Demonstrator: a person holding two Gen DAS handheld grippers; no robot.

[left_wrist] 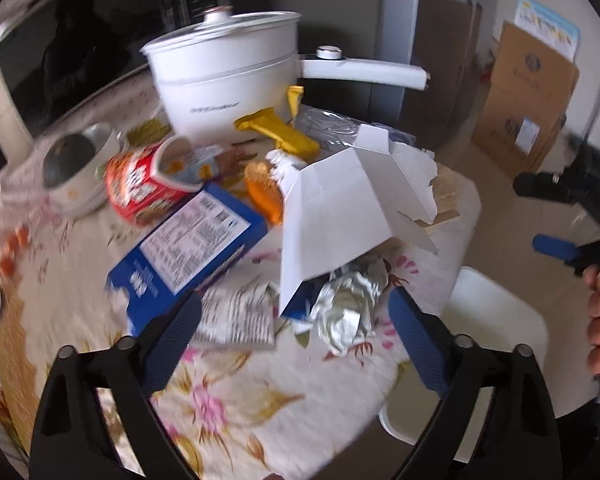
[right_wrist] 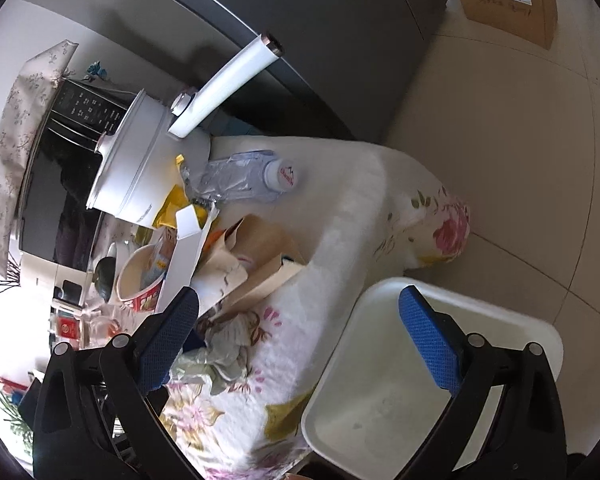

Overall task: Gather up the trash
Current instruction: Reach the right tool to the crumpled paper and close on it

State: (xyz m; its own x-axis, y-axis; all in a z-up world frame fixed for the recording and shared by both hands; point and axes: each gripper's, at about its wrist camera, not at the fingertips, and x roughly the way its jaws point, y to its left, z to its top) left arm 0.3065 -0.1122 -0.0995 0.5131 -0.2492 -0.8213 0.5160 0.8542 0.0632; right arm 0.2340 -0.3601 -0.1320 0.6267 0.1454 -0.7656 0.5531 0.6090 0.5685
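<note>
Hovering apart and empty, left tongs [left_wrist: 296, 334] face crumpled silver foil wrapper [left_wrist: 346, 312] on floral-clothed worktop [left_wrist: 228, 400]; right tongs [right_wrist: 300, 336] likewise apart above white plastic bin [right_wrist: 380, 392]

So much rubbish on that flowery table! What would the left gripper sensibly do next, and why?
Probably ease the open left gripper down onto the crumpled wrapper, the nearest trash ahead of it; nothing is between its fingers, and the white bin waits just beside the table edge.

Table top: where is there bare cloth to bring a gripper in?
Bare flowered cloth lies on the near side of the crumpled paper, and along the table edge beside the plastic bottle. Between the white pot and blue box it is crowded.
</note>
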